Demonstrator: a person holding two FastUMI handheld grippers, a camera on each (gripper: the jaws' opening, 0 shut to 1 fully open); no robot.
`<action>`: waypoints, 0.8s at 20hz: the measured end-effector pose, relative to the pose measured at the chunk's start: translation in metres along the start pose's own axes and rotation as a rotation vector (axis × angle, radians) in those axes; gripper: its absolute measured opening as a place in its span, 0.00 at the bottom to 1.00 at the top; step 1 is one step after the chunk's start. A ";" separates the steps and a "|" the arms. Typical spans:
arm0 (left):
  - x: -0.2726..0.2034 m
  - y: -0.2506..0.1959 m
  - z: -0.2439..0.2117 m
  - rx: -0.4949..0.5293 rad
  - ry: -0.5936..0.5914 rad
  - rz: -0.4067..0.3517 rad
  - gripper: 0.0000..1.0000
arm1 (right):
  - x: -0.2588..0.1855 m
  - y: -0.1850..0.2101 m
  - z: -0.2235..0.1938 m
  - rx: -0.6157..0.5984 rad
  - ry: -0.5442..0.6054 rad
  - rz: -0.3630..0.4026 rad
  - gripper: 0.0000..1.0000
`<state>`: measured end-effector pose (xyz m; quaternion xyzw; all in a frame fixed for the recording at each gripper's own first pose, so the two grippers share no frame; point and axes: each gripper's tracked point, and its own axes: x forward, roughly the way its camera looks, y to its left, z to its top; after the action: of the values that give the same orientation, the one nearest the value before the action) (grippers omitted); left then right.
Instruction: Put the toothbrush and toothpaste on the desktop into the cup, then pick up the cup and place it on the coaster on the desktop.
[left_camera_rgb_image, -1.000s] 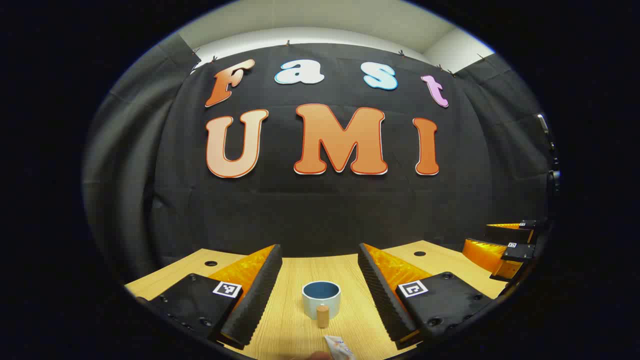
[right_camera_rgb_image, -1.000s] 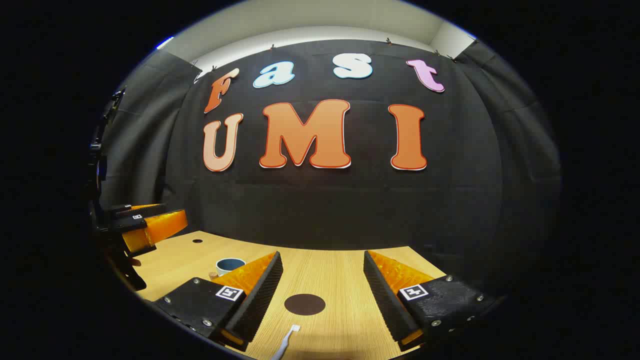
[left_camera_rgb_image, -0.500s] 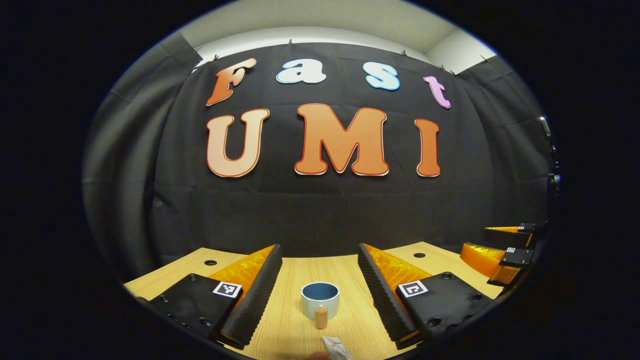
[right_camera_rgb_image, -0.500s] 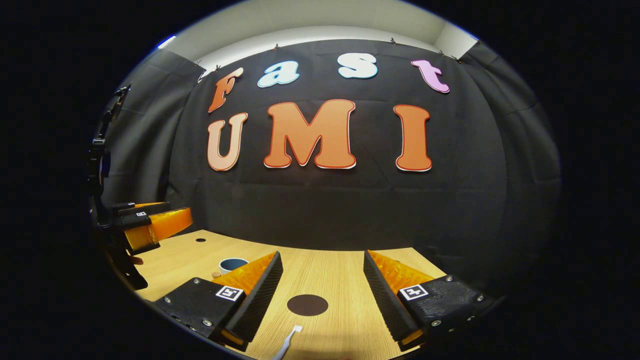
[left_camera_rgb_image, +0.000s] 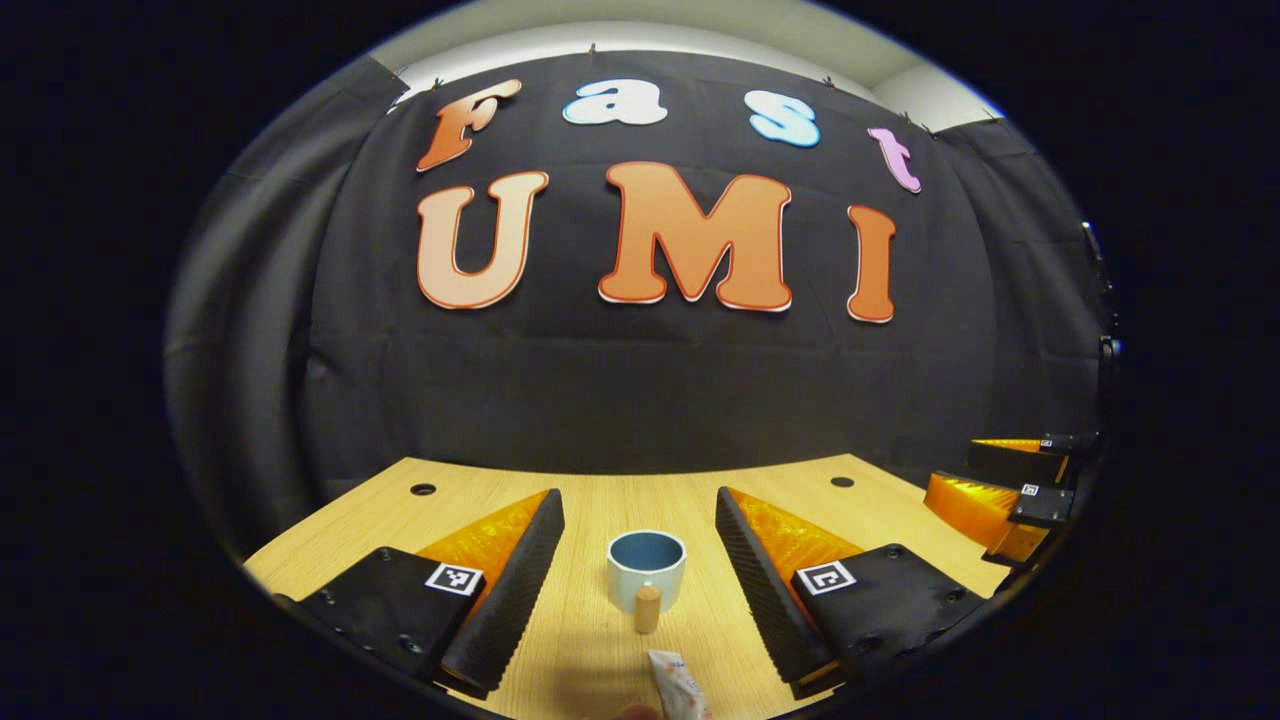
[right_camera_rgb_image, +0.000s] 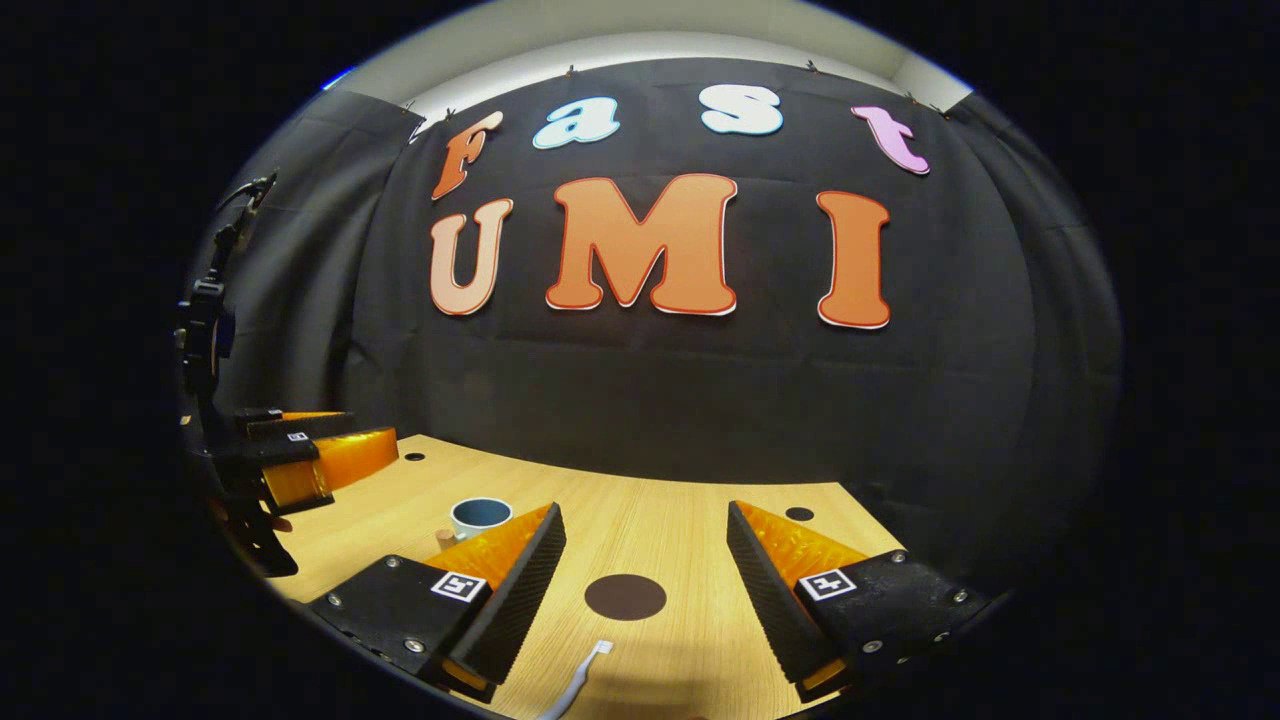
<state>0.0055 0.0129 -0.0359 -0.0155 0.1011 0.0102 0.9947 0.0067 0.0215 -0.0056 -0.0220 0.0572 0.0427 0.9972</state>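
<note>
A pale cup (left_camera_rgb_image: 645, 566) with a blue inside and a wooden knob handle stands on the wooden desktop (left_camera_rgb_image: 590, 650), between and beyond the fingers of my open left gripper (left_camera_rgb_image: 640, 590). The toothpaste tube (left_camera_rgb_image: 678, 685) lies near the bottom edge, close to the camera. In the right gripper view, a white toothbrush (right_camera_rgb_image: 580, 680) lies in front of my open right gripper (right_camera_rgb_image: 645, 590), and a dark round coaster (right_camera_rgb_image: 625, 596) sits just beyond it. The cup (right_camera_rgb_image: 480, 516) shows at the left there, partly behind a finger. Neither gripper holds anything.
The other gripper (left_camera_rgb_image: 1010, 490) hovers at the right edge of the left gripper view, and at the left edge (right_camera_rgb_image: 300, 462) of the right gripper view. Small cable holes (left_camera_rgb_image: 422, 490) (right_camera_rgb_image: 798, 513) dot the desktop. The black cloth wall closes the back.
Both cameras have tilted down a little, so more of the desktop shows. The cup, toothpaste, toothbrush and coaster lie where they were.
</note>
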 end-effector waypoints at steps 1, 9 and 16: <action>0.000 0.003 -0.004 0.005 0.022 0.004 0.99 | 0.001 0.000 -0.002 -0.004 0.011 0.000 0.98; 0.004 -0.011 -0.059 -0.029 0.243 -0.053 0.98 | 0.001 -0.003 -0.023 0.021 0.144 0.016 0.98; 0.008 -0.021 -0.100 -0.017 0.489 -0.065 0.99 | 0.000 -0.007 -0.055 0.051 0.325 0.030 0.97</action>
<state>-0.0068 -0.0114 -0.1350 -0.0293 0.3382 -0.0252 0.9403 0.0010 0.0123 -0.0599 -0.0025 0.2194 0.0522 0.9742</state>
